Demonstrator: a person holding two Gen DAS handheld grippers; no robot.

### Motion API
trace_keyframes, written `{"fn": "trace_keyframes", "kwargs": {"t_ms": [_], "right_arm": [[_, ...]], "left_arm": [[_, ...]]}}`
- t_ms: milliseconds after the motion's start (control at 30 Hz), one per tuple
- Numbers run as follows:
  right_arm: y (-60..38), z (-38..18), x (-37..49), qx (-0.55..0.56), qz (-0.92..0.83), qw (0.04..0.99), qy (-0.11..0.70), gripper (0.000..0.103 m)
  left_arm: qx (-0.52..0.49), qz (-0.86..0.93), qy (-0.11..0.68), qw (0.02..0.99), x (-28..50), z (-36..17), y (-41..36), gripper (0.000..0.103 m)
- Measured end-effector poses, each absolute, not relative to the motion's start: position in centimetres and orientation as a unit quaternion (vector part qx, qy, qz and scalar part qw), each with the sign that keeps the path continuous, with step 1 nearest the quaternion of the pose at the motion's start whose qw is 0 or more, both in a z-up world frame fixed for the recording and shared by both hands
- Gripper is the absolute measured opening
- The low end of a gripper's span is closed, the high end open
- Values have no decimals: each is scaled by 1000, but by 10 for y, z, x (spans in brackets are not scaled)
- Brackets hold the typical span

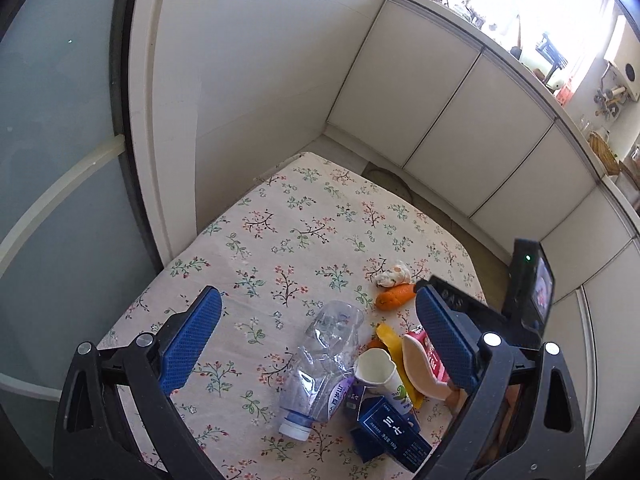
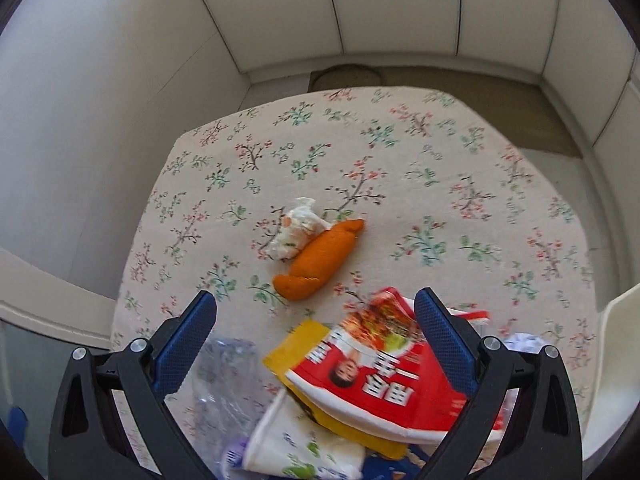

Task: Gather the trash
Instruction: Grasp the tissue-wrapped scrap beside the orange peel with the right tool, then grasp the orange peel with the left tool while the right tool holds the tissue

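Trash lies on a floral tablecloth (image 1: 304, 216). In the left wrist view a crushed clear bottle (image 1: 324, 356), a paper cup (image 1: 380, 372), a dark blue carton (image 1: 392, 432), a red packet (image 1: 430, 352), an orange piece (image 1: 394, 297) and a crumpled wrapper (image 1: 394, 274) lie between and beyond the jaws. My left gripper (image 1: 316, 340) is open above the bottle. My right gripper (image 2: 316, 344) is open above the red packet (image 2: 384, 372); the orange piece (image 2: 320, 260), wrapper (image 2: 296, 232), bottle (image 2: 224, 384) and cup (image 2: 296, 444) also show there.
White cabinet doors (image 1: 440, 120) and a wall (image 1: 248, 80) surround the table. A glass door (image 1: 52, 160) is at the left. The other gripper's body (image 1: 528, 292) with its camera screen stands at the right of the left wrist view. A white chair edge (image 2: 616, 360) is at the right.
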State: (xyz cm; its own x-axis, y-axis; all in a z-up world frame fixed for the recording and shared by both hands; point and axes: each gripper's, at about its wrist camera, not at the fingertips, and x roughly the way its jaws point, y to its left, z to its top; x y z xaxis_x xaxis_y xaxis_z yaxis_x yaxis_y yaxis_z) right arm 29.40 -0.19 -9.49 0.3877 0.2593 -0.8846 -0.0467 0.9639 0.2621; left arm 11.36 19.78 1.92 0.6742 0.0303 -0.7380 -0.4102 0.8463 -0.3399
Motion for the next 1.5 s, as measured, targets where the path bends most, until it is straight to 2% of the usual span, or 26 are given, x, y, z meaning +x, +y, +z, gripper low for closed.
{"fn": "trace_keyframes", "kwargs": {"t_ms": [100, 233, 500, 567, 633, 733, 933, 1200, 1367, 1500], "right_arm": [[10, -104, 323, 125, 98, 809, 565, 93], [30, -120, 350, 109, 92, 799, 584, 80], [53, -157, 371, 67, 57, 788, 610, 79], [55, -159, 373, 64, 51, 791, 606, 75], [57, -161, 374, 58, 44, 794, 604, 56], [55, -160, 376, 48, 40, 798, 599, 36], [36, -140, 363, 67, 53, 819, 567, 33], [-22, -67, 316, 103, 73, 860, 494, 34], [-66, -29, 261, 122, 65, 880, 454, 34], [-106, -17, 218, 149, 54, 882, 443, 34]], "left_arm": [[-258, 122, 382, 879, 113, 22, 204, 94], [-263, 124, 382, 877, 114, 22, 212, 94], [-270, 130, 400, 866, 117, 10, 226, 94], [-269, 132, 401, 866, 117, 9, 228, 94], [-270, 131, 403, 864, 118, 8, 228, 94], [-270, 128, 406, 863, 119, 6, 228, 94], [-277, 121, 412, 860, 126, 2, 222, 94], [-264, 87, 413, 867, 151, 3, 185, 94], [-163, 55, 417, 892, 187, -3, 142, 94], [-78, 13, 475, 876, 229, -42, 108, 94]]}}
